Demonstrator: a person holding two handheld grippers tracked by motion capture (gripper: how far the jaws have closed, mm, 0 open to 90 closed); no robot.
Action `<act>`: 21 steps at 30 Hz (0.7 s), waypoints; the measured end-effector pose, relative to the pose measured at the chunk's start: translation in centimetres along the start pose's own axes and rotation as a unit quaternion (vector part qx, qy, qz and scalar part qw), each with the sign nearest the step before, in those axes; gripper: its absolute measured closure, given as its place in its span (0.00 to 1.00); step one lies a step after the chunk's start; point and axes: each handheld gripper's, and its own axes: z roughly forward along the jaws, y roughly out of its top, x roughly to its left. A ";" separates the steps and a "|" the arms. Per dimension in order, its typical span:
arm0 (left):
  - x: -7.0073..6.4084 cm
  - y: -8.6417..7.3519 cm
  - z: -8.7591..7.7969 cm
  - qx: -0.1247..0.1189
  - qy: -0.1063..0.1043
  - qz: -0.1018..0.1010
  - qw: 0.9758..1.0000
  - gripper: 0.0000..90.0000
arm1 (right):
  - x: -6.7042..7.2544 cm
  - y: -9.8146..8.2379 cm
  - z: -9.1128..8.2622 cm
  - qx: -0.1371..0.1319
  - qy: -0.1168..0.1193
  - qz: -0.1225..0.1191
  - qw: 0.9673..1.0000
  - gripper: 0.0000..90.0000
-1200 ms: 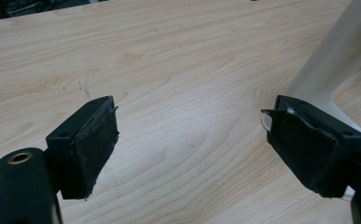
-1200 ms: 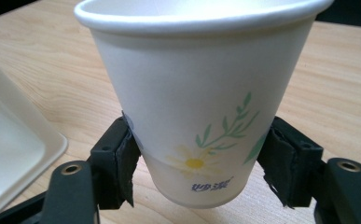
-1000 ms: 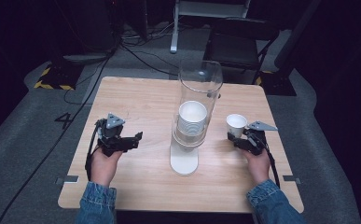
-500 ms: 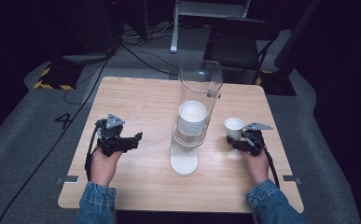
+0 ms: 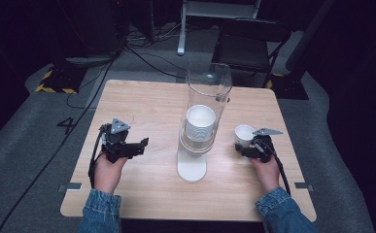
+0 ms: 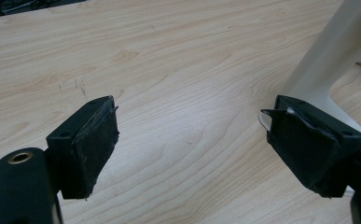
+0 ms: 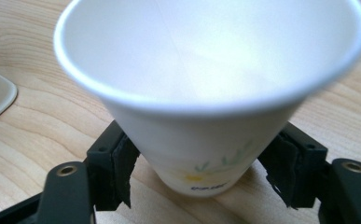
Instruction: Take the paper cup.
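One cup (image 7: 201, 107) stands on the worktop (image 5: 146, 104) right of the dispenser (image 5: 202, 126), pulled free, my right tool (image 5: 245, 149) just easing open with pads apparently clear of it, left tool (image 6: 192, 154) wide open and idle; more cups remain stacked inside.
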 end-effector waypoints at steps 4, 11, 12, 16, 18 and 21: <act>0.0 0.0 0.1 0.000 0.001 0.001 1.000 0.18 | 0.0 0.0 -0.2 0.002 -0.001 0.005 1.000 0.28; 0.0 0.1 0.1 0.001 0.001 0.000 1.000 0.18 | 0.4 0.4 -1.0 -0.012 -0.013 -0.006 1.000 0.10; 0.0 0.1 0.1 0.001 0.000 0.000 1.000 0.18 | 0.4 0.5 -1.3 -0.018 -0.011 -0.004 1.000 0.06; 0.1 0.0 0.0 -0.002 0.000 -0.001 1.000 0.18 | 0.7 0.9 -2.6 -0.046 -0.007 -0.008 0.999 0.03; 0.1 0.0 0.0 -0.003 0.000 -0.002 1.000 0.18 | 0.8 1.1 -3.4 -0.063 -0.008 -0.010 0.998 0.03; 0.0 0.0 -0.2 -0.003 0.000 -0.002 1.000 0.18 | 0.9 1.5 -4.9 -0.080 -0.005 -0.013 0.997 0.03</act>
